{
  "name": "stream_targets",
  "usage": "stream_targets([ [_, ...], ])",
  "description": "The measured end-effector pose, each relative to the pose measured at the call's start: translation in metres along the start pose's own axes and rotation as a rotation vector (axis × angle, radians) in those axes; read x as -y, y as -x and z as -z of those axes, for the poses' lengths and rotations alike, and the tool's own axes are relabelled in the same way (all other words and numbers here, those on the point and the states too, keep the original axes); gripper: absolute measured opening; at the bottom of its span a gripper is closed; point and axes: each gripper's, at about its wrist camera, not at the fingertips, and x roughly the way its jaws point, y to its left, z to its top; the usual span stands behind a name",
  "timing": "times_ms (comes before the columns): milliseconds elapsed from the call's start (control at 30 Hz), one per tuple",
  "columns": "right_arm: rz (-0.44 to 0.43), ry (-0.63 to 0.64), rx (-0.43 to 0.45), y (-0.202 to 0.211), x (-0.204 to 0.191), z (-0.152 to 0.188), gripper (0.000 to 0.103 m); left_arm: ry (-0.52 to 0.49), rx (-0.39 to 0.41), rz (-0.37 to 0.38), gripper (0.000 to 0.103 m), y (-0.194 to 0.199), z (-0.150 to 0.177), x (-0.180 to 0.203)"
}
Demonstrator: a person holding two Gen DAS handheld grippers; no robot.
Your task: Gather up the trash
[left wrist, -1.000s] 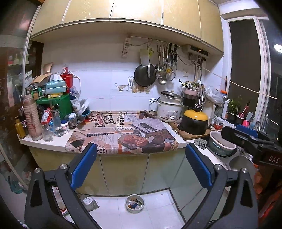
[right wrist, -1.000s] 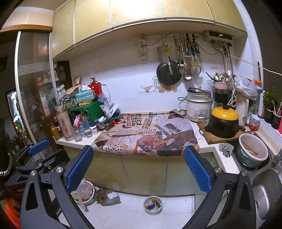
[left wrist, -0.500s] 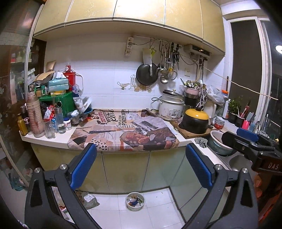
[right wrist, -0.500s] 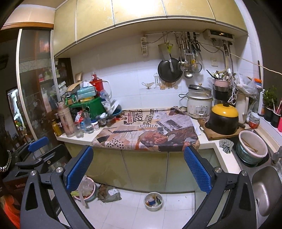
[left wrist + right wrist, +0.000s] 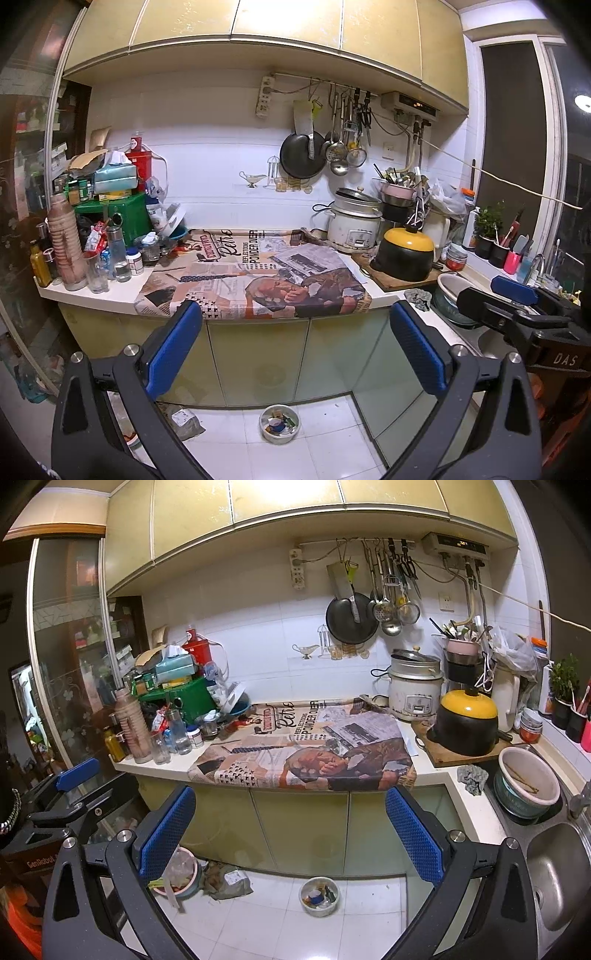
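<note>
**Both claws wide open, trash down on the floor**

Right now the left claw hangs in front of the kitchen cabinets with its blue pads spread far apart and nothing between them. The right claw is the same: gaping wide, holding nothing. Each claw shows in the other's view, the right one at 3 o'clock from the left camera, the left one at 9 o'clock from the right camera.

Down on the white tiled floor, at about 6 o'clock in both views, sits a small white bowl with scraps in it. Over at 7 o'clock from the right claw lies a crumpled grey-brown bag, and just beside it a pink tub stuffed with plastic and peelings.

Up at 12 o'clock the surface carries a printed newspaper-pattern cloth that droops over the front edge. A black pot with a yellow lid stands at 2 o'clock, and bottles and jars crowd the 10 o'clock end.
</note>
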Motion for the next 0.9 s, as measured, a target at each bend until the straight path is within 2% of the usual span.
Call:
stream_targets([
  [900,0.007,-0.003,0.003,-0.007,0.016,-0.009,0.102,0.008,0.010,0.013,0.102,-0.009,-0.005,0.000],
])
